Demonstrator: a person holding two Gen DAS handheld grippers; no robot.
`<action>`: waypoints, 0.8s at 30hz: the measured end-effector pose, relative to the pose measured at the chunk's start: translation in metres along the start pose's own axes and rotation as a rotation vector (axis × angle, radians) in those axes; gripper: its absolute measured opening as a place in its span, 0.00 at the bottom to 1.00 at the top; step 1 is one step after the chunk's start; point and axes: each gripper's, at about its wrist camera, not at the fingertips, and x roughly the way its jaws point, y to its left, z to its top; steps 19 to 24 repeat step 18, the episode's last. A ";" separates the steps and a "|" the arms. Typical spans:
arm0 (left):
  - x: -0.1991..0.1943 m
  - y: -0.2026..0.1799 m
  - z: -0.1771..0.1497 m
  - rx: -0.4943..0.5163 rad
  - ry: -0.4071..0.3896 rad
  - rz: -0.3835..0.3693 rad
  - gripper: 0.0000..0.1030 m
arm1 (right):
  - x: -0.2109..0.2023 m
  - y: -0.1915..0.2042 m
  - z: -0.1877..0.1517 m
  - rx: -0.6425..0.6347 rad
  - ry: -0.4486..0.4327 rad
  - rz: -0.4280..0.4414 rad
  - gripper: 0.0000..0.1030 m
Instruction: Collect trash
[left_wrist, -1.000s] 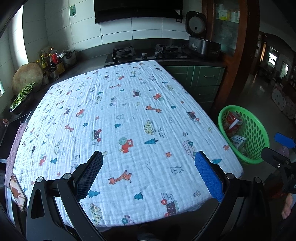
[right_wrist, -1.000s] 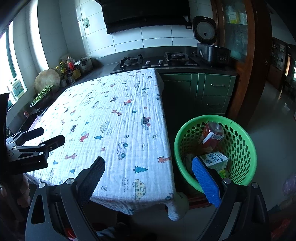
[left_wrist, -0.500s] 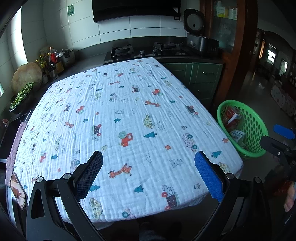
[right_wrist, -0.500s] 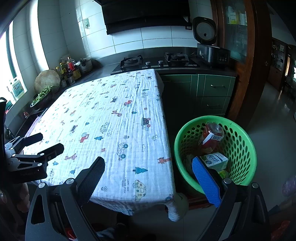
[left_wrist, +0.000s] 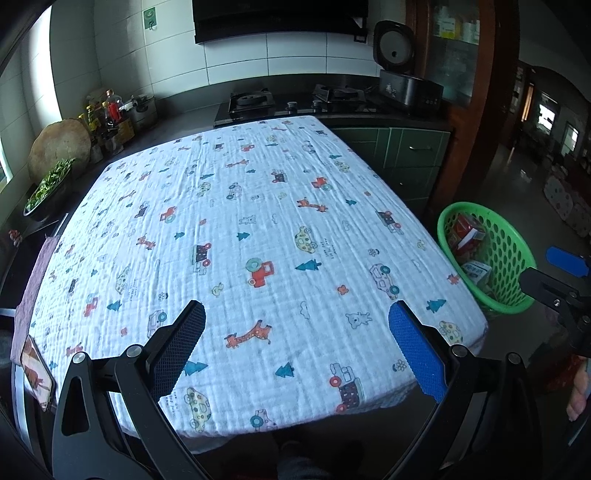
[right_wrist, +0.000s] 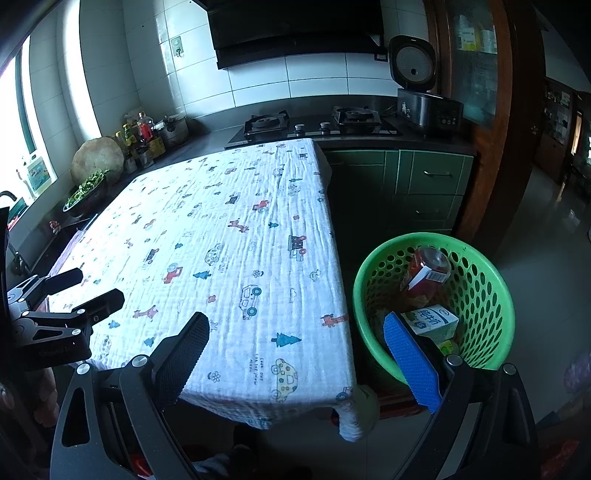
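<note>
A green perforated basket (right_wrist: 491, 291) (left_wrist: 517, 254) stands on the floor to the right of the table. Inside it lie a red can (right_wrist: 428, 273), a white milk carton (right_wrist: 432, 321) and a red box (left_wrist: 467, 234). The table (left_wrist: 258, 221) (right_wrist: 229, 236) wears a white cloth printed with cars and giraffes. My left gripper (left_wrist: 295, 343) hangs open over the table's near edge, nothing between its fingers. My right gripper (right_wrist: 295, 354) is open above the table's near right corner, its blue pad (right_wrist: 410, 358) in front of the basket.
Behind the table runs a dark counter with a gas hob (left_wrist: 295, 99), a rice cooker (left_wrist: 406, 81), bottles (left_wrist: 107, 118) and a bowl of greens (left_wrist: 48, 184). Green cabinets (right_wrist: 424, 184) stand behind the basket. A phone (left_wrist: 35, 369) lies at the table's near left corner.
Both grippers have drifted slightly back from the table, so more of its near edge shows. Neither gripper has changed its opening.
</note>
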 end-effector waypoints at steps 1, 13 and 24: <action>0.000 0.000 0.000 -0.001 -0.002 -0.002 0.95 | 0.000 0.000 0.000 0.001 -0.001 0.000 0.90; -0.002 -0.003 0.001 0.009 -0.017 0.012 0.95 | 0.000 -0.001 0.000 0.003 -0.007 -0.002 0.90; -0.002 0.000 0.000 0.004 -0.015 0.011 0.95 | -0.001 -0.001 0.000 0.002 -0.006 -0.001 0.90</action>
